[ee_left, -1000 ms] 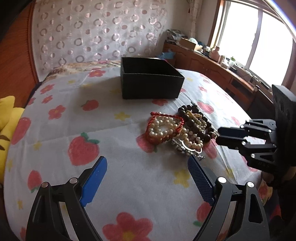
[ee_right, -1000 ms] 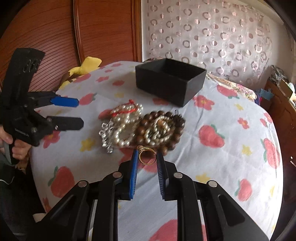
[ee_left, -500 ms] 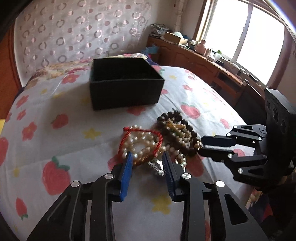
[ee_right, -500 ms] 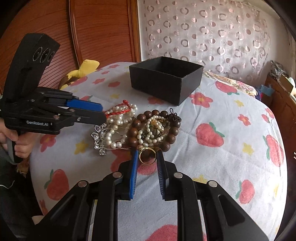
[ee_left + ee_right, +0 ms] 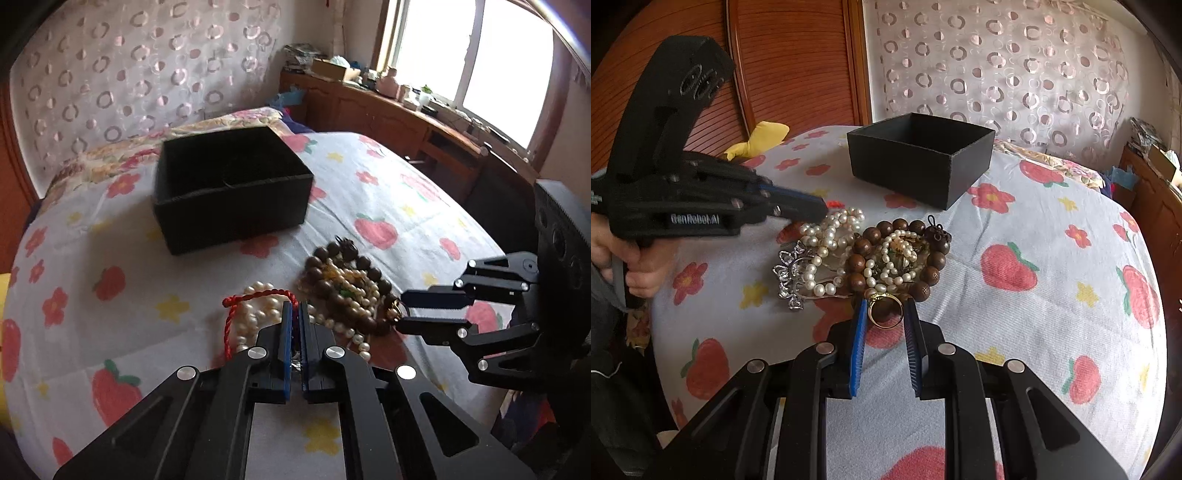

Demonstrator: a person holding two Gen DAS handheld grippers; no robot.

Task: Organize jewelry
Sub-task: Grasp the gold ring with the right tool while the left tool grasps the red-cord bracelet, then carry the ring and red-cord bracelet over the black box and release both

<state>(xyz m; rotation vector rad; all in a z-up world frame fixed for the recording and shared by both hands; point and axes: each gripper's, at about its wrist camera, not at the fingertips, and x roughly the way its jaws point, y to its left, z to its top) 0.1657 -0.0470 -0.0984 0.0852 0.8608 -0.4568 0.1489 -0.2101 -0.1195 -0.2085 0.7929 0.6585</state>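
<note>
A pile of jewelry lies on the strawberry-print cloth: a pearl strand with a red cord, dark wooden beads, a silver ornament and a gold ring. An open black box stands behind the pile; it also shows in the right wrist view. My left gripper is shut at the pearl strand; what it pinches is hidden. It also shows in the right wrist view. My right gripper has its fingers on either side of the gold ring, which fills the gap; it also shows in the left wrist view.
A wooden headboard and a yellow cushion are at the left. A patterned curtain hangs behind the box. A wooden cabinet with clutter runs under the window at the right.
My left gripper has moved forward to the pearl strand and closed from wide open to shut. My right gripper has crept forward with the gold ring still between its fingers.
</note>
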